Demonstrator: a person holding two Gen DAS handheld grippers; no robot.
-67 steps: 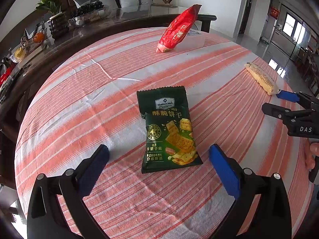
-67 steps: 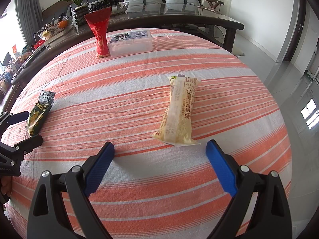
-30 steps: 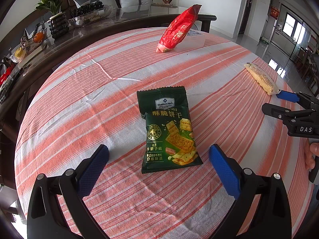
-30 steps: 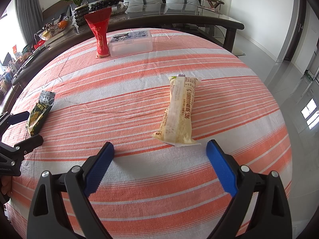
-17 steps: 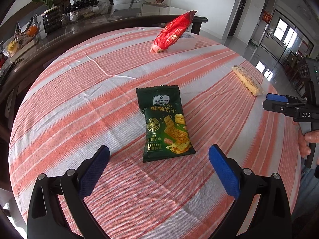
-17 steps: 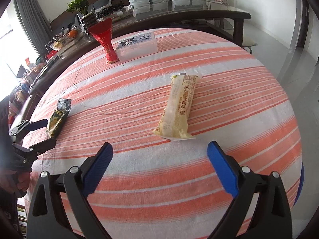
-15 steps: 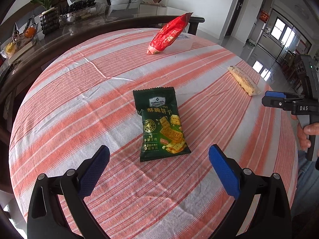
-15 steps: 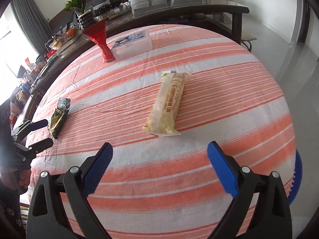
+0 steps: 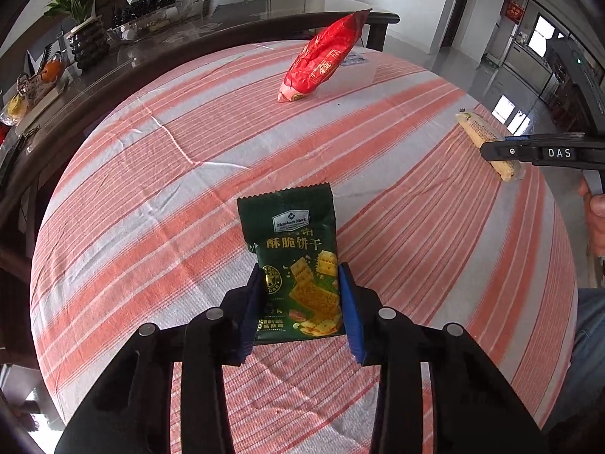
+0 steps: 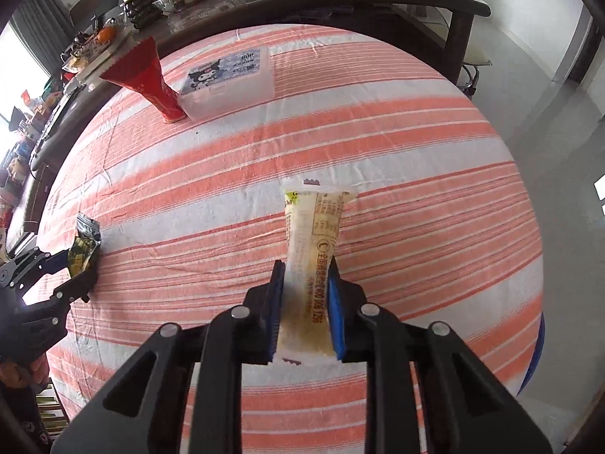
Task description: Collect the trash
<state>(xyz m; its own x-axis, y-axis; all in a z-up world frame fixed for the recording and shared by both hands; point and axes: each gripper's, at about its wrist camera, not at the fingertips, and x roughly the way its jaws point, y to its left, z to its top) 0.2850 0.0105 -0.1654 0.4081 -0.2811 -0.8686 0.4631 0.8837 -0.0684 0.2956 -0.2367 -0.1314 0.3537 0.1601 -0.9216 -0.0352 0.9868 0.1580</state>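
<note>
The green cracker packet point(image 9: 293, 265) lies flat on the striped tablecloth point(image 9: 159, 174) toward the near edge of the round table, its lower half between the blue pads of the left gripper point(image 9: 301, 304). Those jaws have just been closing, and the pads now press in on the packet's two long sides. It looks a light, thin foil pouch, slick and easily crumpled, so a pinch across its width is likely to buckle it; a hold nearer the crimped end seam would probably slip less.

The pale yellow wrapper point(image 10: 312, 265), long and narrow, lies nearer the table's right edge, and the right gripper point(image 10: 304, 310) has just closed on its near half, pads tight against both long sides. It seems soft and light as well, and the free far end will likely droop once lifted.

Farther out, toward the far edge, a red snack bag point(image 9: 321, 62) leans against a clear plastic box point(image 10: 227, 79) with a cartoon label on its lid; neither is touched. Beyond the table stands a dark glass-topped table point(image 9: 211, 7) with a fruit bowl and a potted plant point(image 9: 77, 5).
</note>
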